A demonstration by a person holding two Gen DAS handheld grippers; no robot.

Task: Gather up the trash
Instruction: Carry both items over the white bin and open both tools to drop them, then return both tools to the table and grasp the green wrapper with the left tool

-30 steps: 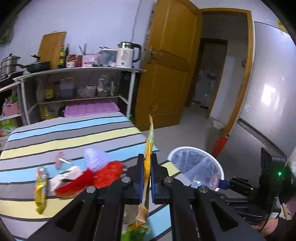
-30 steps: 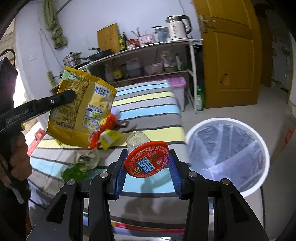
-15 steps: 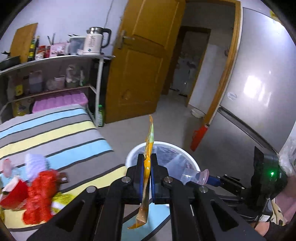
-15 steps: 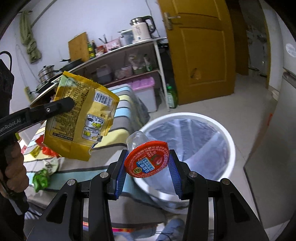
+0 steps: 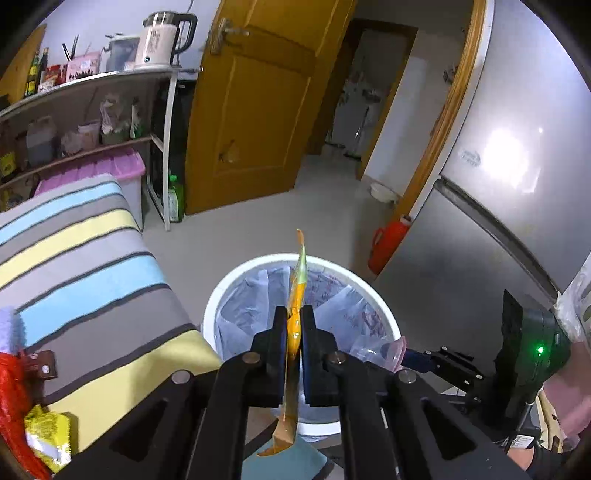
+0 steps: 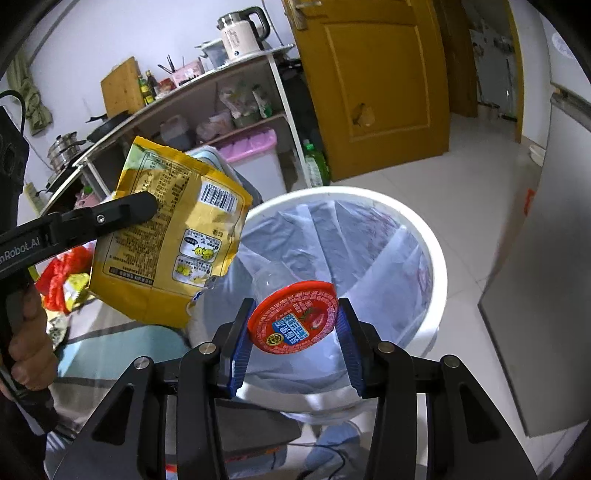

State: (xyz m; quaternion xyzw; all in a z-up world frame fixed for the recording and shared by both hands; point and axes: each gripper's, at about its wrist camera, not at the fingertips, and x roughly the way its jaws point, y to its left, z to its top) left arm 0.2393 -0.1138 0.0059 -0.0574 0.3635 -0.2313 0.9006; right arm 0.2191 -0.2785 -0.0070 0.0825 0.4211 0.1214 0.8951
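While more wrappers (image 5: 44,439) are lying at the striped tabletop's (image 5: 92,295) near edge, left tool (image 5: 294,332) pinching yellow packet (image 6: 173,236) and right tool (image 6: 293,328) clamping red-lidded cup (image 6: 293,317) are hovering over the lined bin (image 6: 436,266), neither dropped yet.

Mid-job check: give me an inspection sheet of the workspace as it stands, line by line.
Surface: striped table cover, partly littered.
Job's things: yellow snack bag and red-lidded clear cup, both held over the white lined bin.
Clutter: red net bag, small yellow packet, brown wrapper on the cover.
Grippers: left claw shut on the bag; right claw shut on the cup.
Cables: nothing seen clearly.
Surroundings: shelf with kettle, wooden door, fridge, red flask on the floor.
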